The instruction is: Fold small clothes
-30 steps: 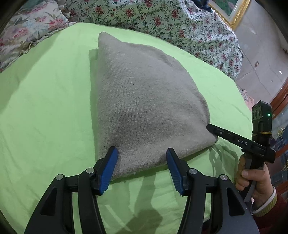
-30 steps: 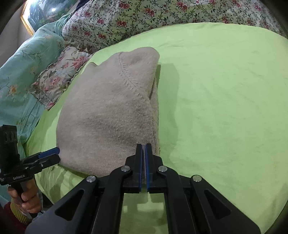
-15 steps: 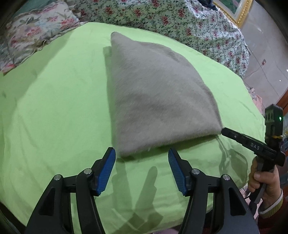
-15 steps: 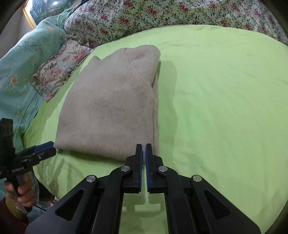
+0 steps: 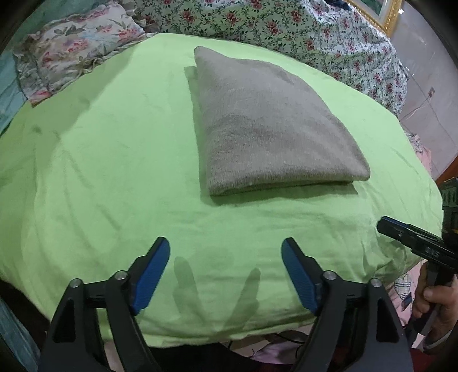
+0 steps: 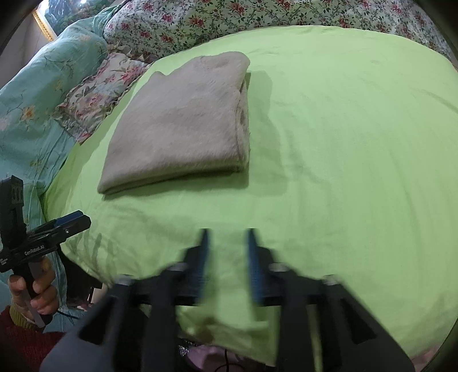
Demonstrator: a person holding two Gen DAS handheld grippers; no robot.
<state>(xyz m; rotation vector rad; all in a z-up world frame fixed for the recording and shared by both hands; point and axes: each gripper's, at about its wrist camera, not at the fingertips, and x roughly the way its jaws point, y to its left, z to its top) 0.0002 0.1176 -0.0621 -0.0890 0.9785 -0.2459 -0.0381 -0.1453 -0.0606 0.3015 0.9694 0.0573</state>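
Since nothing lies between either pair of jaws, both tools read as released and clear of the work; left gripper point(image 5: 225, 267) nearest the lens, blue pads wide apart and opening further over bare green sheet point(image 5: 114, 160), only its own shadow beneath; right gripper point(image 6: 226, 251) blurred in its own view, jaws parting, nothing between them; in the left wrist view it shows at the right edge, gripped by a hand point(image 5: 435, 300), off the near side of the bed. Farther in, the grey knit garment point(image 5: 269, 126) lies on the sheet as a flat, squared, layered bundle, untouched by either tool, well apart from both; judged: fold complete, hence the release. Edges look aligned, near fold rounded; judged stable, unlikely to spring open. Beyond it, a floral pillow point(image 6: 97, 97) and floral quilt point(image 5: 286, 25) line the head of the bed, clear of the bundle.
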